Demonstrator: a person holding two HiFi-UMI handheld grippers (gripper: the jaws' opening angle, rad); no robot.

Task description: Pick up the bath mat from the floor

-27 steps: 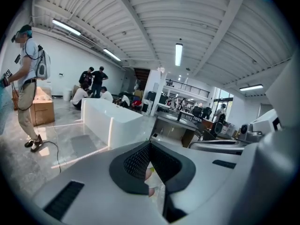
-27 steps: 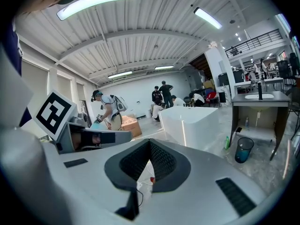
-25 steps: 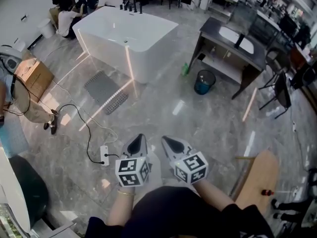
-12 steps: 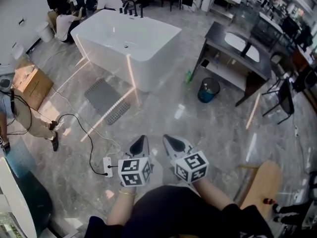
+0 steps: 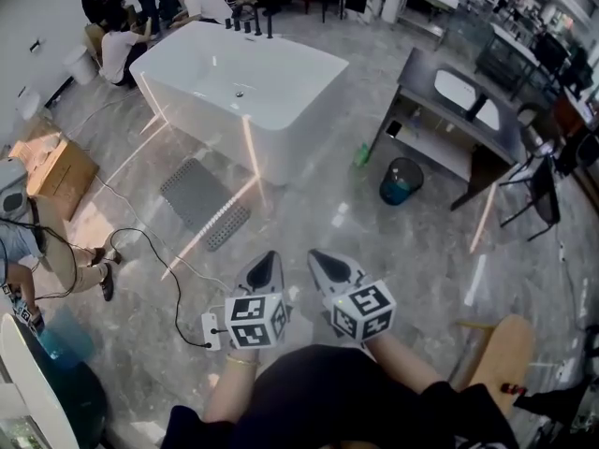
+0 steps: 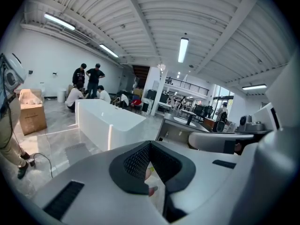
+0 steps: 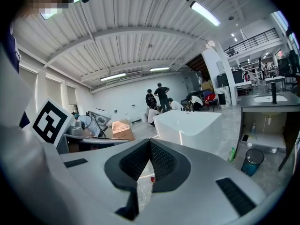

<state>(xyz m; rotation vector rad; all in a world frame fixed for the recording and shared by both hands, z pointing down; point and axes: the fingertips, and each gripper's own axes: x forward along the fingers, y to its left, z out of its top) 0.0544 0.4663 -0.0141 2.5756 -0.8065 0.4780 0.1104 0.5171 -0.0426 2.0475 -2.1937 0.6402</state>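
"Head view, nearest first: how were your tongs?"
"Both were clenched on nothing, side by side close to my body: left tongs (image 5: pixel 265 262), right tongs (image 5: pixel 324 262)."
"And the bath mat (image 5: pixel 201 199)?"
"It lay flat on the floor (image 5: pixel 393 251), well apart from me, ahead and to my left, just beside the bathtub (image 5: pixel 245 87). Its long axis ran alongside the tub's near side. My left tongs were nearer, so I judged I'd have to walk up and stoop first."

Grey bath mat (image 5: pixel 198 197), white bathtub (image 5: pixel 245 90)
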